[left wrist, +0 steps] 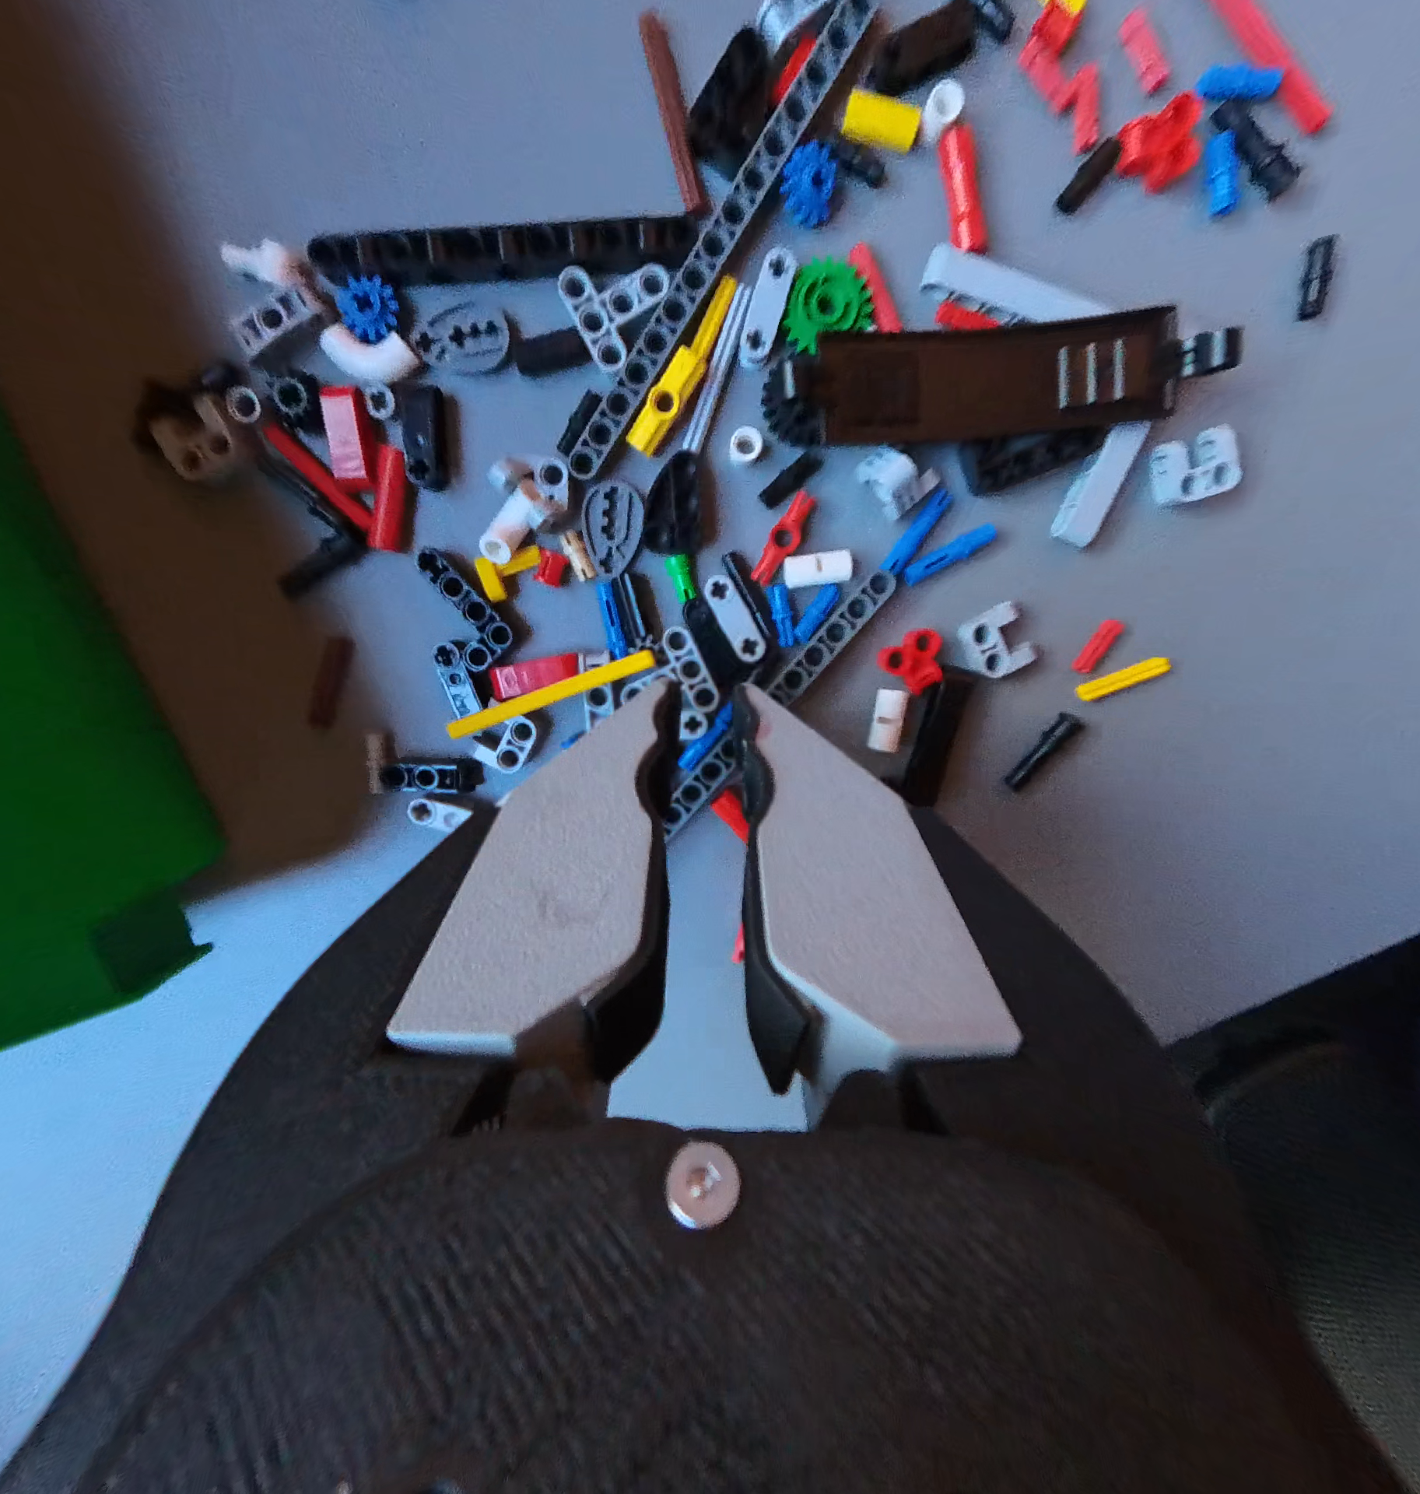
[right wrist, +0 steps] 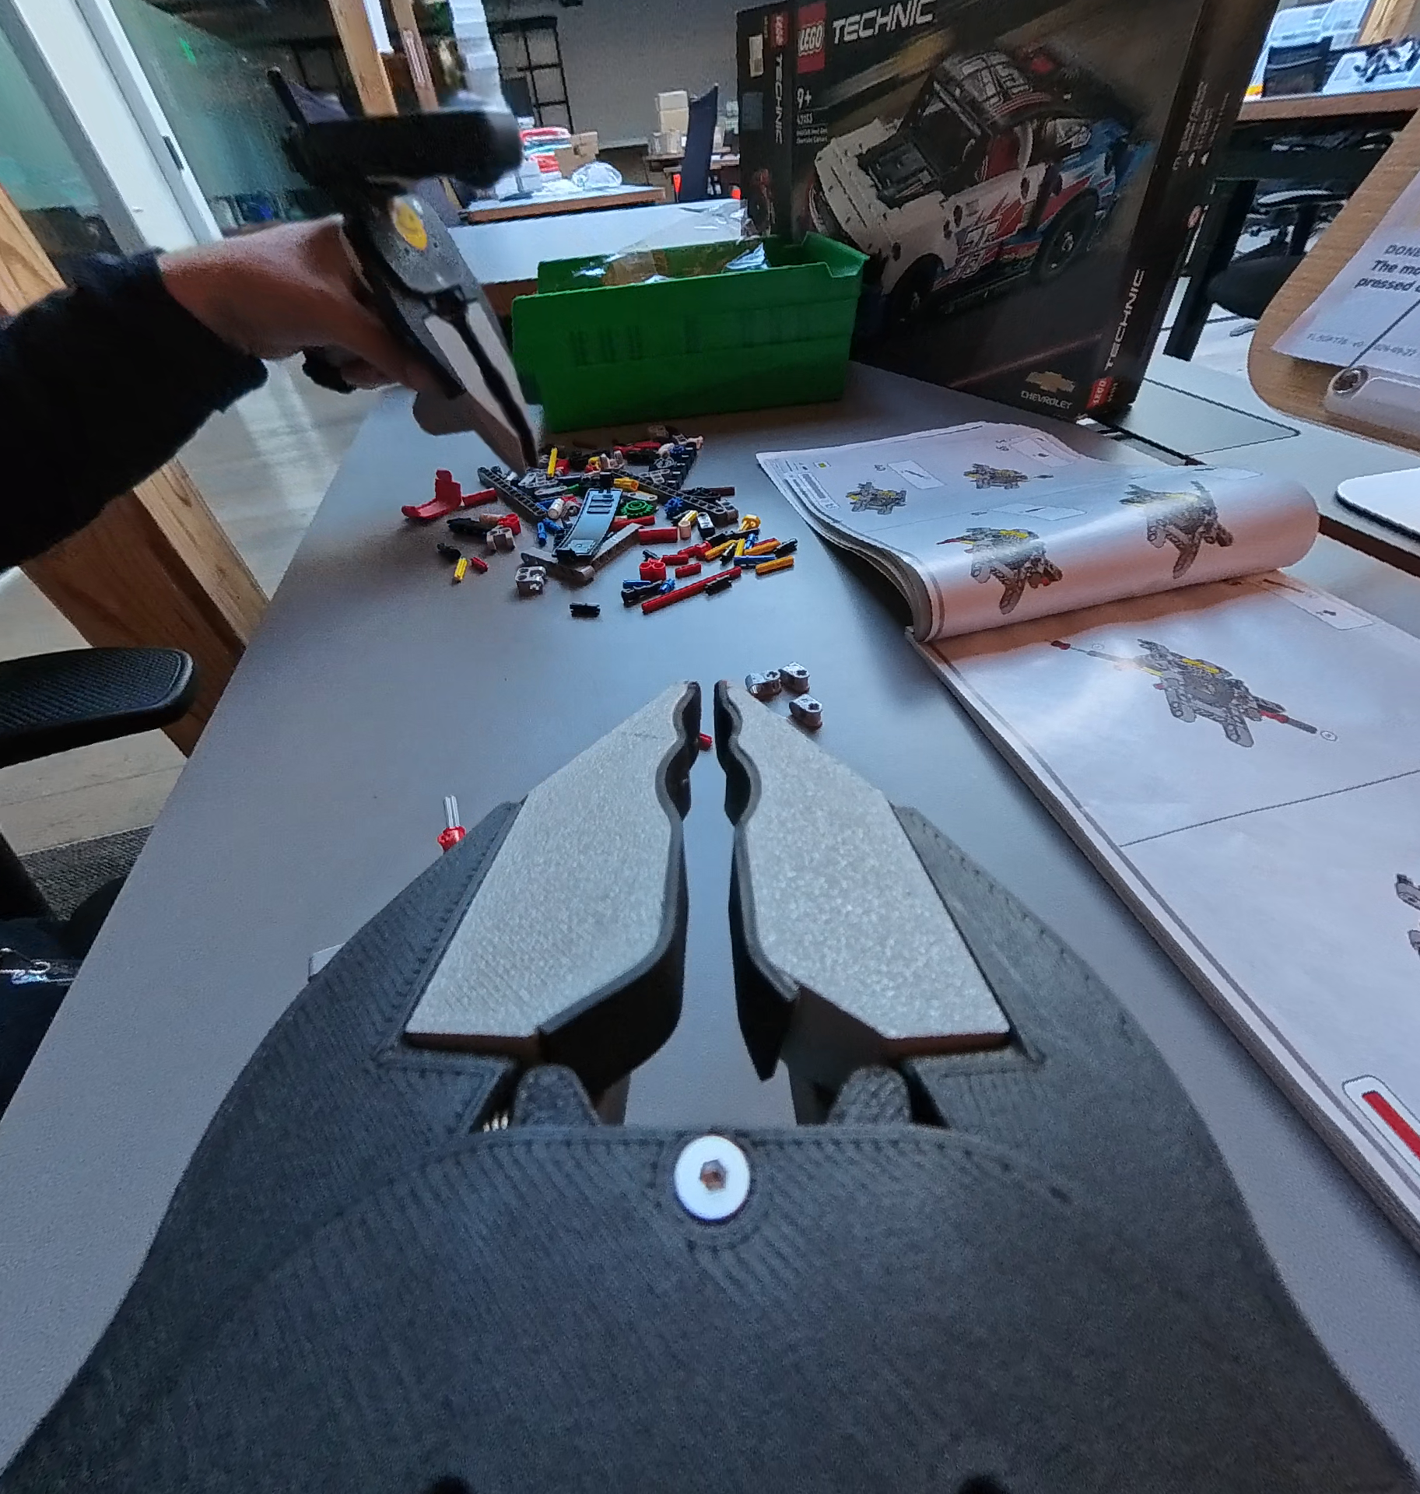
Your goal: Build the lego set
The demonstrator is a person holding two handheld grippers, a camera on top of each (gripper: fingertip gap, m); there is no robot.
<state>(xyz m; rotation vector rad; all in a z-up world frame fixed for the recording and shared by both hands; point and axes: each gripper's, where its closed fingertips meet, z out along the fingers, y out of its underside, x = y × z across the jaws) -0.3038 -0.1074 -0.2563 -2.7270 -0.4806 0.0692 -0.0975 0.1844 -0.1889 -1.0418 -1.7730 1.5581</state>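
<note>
Grey office table (right wrist: 367, 687): left gripper (left wrist: 702, 703) noses into a scattered pile of building parts (left wrist: 771, 420), jaws narrowly parted.
Right gripper (right wrist: 707, 687) hovers closed; three grey connectors (right wrist: 787, 687) lie at one o'clock.

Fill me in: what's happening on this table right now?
A person's hand holds the left gripper down in a pile of small building-toy parts on the grey table, fingertips slightly apart over a grey holed beam and a blue pin; nothing is clearly gripped. The right gripper is nearly closed and empty, beside three grey connectors and an open instruction booklet.
</note>
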